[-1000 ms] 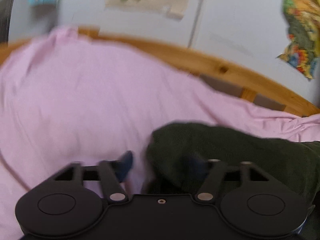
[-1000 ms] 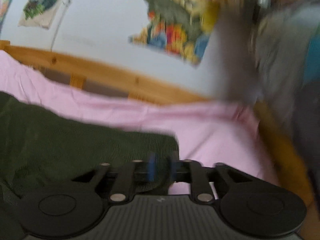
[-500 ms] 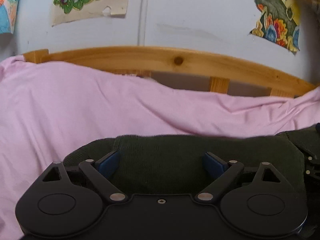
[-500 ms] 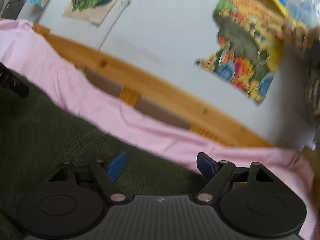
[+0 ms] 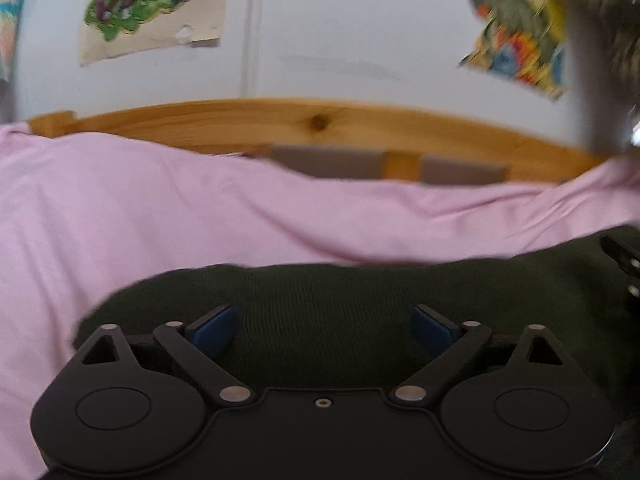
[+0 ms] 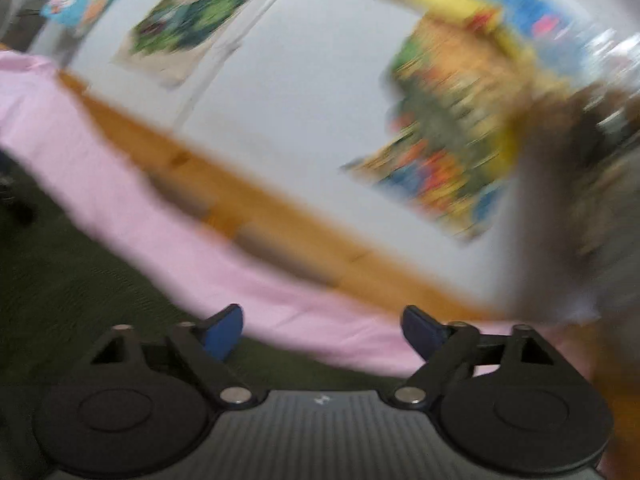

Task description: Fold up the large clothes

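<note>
The left wrist view looks forward and slightly down from low over the dark green garment (image 5: 340, 304), close to the bed, facing the wooden bed rail (image 5: 320, 124) and the far wall. The right wrist view looks about level, rolled and blurred, from the garment's right end toward the same wall. Both views share the pink sheet (image 6: 200, 248), the rail, the wall pipe (image 5: 250, 32) and the posters (image 6: 448, 140).

Garment (image 5: 340, 304): dark green ribbed knit, matt. Sheet (image 5: 140, 208) at 9 o'clock: smooth pink cloth. Bed rail (image 5: 320, 124) at 12 o'clock: knotty varnished wood. Posters (image 5: 156, 4): paper.
</note>
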{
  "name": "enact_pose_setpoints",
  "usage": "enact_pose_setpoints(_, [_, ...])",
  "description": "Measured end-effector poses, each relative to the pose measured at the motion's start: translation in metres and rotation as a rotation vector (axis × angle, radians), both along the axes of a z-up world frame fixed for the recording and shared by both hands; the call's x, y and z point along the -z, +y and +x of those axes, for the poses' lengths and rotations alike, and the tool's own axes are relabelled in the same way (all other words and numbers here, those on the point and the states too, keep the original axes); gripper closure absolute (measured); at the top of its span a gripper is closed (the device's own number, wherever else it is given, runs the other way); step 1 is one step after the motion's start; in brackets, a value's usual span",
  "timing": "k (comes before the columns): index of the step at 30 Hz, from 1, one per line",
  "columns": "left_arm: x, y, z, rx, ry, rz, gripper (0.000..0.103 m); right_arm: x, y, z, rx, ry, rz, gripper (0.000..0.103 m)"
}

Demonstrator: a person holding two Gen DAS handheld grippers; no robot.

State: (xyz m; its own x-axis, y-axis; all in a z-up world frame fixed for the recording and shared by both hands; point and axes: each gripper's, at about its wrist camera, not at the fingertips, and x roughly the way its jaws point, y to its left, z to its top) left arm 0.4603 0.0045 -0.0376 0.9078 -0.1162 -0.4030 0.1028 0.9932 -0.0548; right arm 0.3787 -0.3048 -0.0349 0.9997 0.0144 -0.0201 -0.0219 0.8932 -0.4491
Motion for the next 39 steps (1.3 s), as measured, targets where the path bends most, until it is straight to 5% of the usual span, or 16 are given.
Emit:
enact_pose_setpoints(5, [0.001,-0.043,0.014,0.064,0.021,-0.045,0.004,-0.001,-0.044,0.028,0.166,0.073,0.027,0.013])
enact_pose_setpoints(9, [0.022,-0.065,0.029,0.017,0.072,0.041,0.001,0.032,-0.055,0.042,0.194,0.195,0.075,0.012])
enact_pose_setpoints(14, [0.029,-0.055,0.034,0.021,0.091,0.031,0.001,0.048,-0.058,0.045,0.212,0.183,0.133,0.01])
enact_pose_setpoints(19, [0.004,-0.036,0.016,0.026,0.077,-0.011,0.006,0.02,-0.045,0.031,0.239,0.129,0.126,0.01])
enact_pose_setpoints(22, [-0.013,-0.019,-0.003,-0.024,0.007,-0.011,0.002,0.001,-0.01,0.011,0.103,0.026,0.146,0.0])
enact_pose_setpoints(26, [-0.02,0.009,-0.012,-0.144,0.005,0.004,0.001,0.016,0.047,0.011,-0.121,0.088,0.02,0.001])
enact_pose_setpoints(30, [0.0,0.027,0.002,-0.198,0.172,0.039,0.001,0.039,0.062,0.018,-0.057,0.136,0.043,0.001])
enact_pose_setpoints(33, [0.01,0.032,0.002,-0.175,0.167,0.032,0.001,0.05,0.051,0.026,-0.061,0.2,0.109,0.001])
enact_pose_setpoints(39, [-0.01,0.029,-0.004,-0.206,0.231,-0.032,0.001,0.022,0.052,0.017,-0.067,0.246,0.065,0.0])
